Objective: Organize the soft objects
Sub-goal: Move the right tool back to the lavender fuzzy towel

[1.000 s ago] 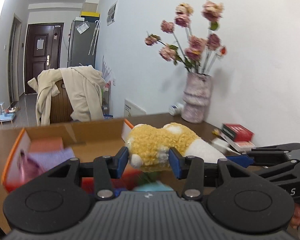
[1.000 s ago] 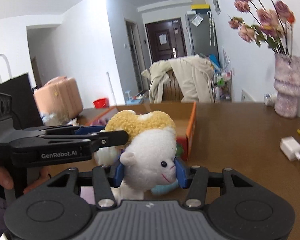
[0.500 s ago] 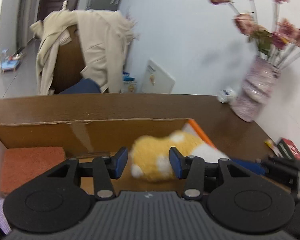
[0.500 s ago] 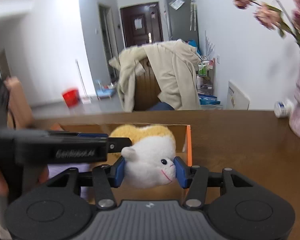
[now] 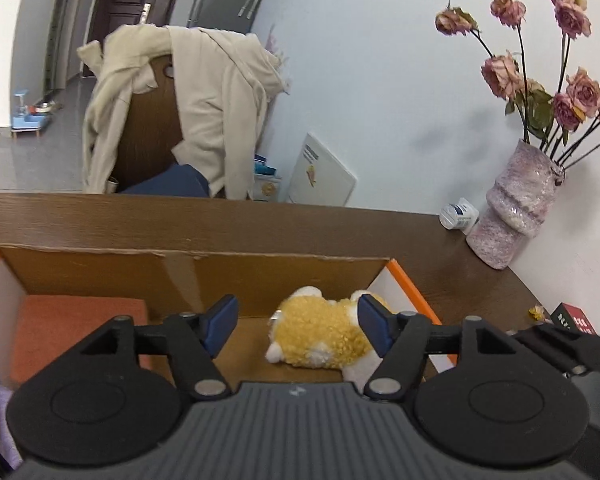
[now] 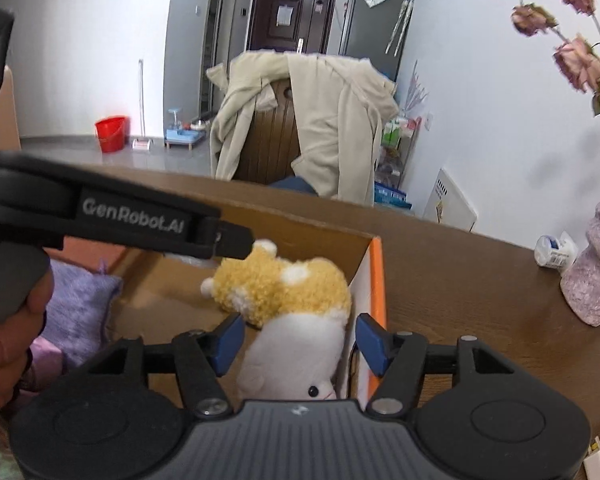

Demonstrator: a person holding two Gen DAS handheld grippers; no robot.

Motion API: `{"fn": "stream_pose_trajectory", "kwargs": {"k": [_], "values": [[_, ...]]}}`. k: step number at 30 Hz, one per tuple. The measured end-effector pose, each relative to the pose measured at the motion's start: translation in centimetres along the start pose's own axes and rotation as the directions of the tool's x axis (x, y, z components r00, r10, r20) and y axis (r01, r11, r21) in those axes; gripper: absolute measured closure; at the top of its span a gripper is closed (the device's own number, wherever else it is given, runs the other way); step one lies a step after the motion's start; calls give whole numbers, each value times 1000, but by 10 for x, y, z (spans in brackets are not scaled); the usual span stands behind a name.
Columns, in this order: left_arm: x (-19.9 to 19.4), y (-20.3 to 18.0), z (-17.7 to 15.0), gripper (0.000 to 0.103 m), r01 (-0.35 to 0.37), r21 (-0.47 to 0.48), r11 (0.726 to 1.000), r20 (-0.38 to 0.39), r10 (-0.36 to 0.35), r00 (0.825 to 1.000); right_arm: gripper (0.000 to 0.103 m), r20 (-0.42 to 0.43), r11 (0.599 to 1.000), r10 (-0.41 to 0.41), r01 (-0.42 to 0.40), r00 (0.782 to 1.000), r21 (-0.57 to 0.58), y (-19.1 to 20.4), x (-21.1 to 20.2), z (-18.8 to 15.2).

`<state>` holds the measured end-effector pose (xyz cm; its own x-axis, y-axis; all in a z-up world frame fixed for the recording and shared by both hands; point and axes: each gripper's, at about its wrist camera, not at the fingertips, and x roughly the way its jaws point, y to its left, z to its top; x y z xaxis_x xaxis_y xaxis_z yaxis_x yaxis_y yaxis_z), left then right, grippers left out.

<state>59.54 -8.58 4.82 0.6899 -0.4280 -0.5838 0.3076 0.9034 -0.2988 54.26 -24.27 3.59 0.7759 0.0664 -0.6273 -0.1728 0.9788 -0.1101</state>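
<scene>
Left wrist view showed the plush toy (image 5: 320,336) lying in the cardboard box (image 5: 260,276), in its right corner against the orange-edged wall. From where I stood, a rushed withdrawal might snag the fleece on a pad and drag the toy out, since its yellow body touched the left gripper (image 5: 298,322)'s right pad. That gripper's jaws had just been opening and stood wide, left pad clear. The right gripper (image 6: 298,340) had likewise just been opening, the white part between its 2 pads, neither pressing.
</scene>
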Motion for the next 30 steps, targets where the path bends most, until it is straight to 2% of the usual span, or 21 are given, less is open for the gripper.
{"fn": "stream_pose_trajectory", "kwargs": {"k": [2, 5, 8, 10, 11, 13, 15, 19, 24, 27, 30], "values": [[-18, -3, 3, 34, -23, 13, 1000, 13, 23, 1000, 42, 29, 1000, 0, 0, 1000, 7, -6, -20, 7], [-56, -10, 5, 31, -39, 48, 998, 44, 37, 998, 33, 61, 998, 37, -40, 997, 52, -20, -56, 18], [-101, -19, 3, 19, -55, 87, 995, 77, 48, 996, 28, 83, 994, 65, -73, 994, 87, -35, -95, 26], [-132, -27, 0, 13, -73, 125, 989, 88, 62, 994, 25, 105, 995, 38, -47, 994, 89, -42, -123, 28], [-147, -30, -2, 12, -86, 152, 985, 93, 73, 993, 20, 106, 995, 32, -42, 994, 94, -46, -134, 28], [-176, -35, -8, 4, -113, 193, 975, 109, 94, 990, 17, 98, 989, 75, -86, 992, 118, -54, -157, 26], [-201, -38, -14, 3, -136, 212, 968, 113, 114, 987, 15, 73, 981, 120, -129, 990, 144, -59, -174, 24], [-237, -38, -22, 2, -163, 203, 965, 112, 142, 984, 15, 68, 981, 131, -140, 989, 136, -54, -202, 14], [-279, -44, -41, 1, -195, 198, 961, 146, 167, 975, 14, 97, 981, 141, -152, 985, 124, -43, -236, 4], [-304, -50, -62, 0, -212, 214, 953, 196, 171, 966, 14, 133, 980, 144, -160, 981, 119, -35, -258, -9], [-325, -53, -89, 0, -208, 219, 953, 229, 157, 961, 8, 166, 980, 143, -163, 976, 114, -24, -276, -31]]}}
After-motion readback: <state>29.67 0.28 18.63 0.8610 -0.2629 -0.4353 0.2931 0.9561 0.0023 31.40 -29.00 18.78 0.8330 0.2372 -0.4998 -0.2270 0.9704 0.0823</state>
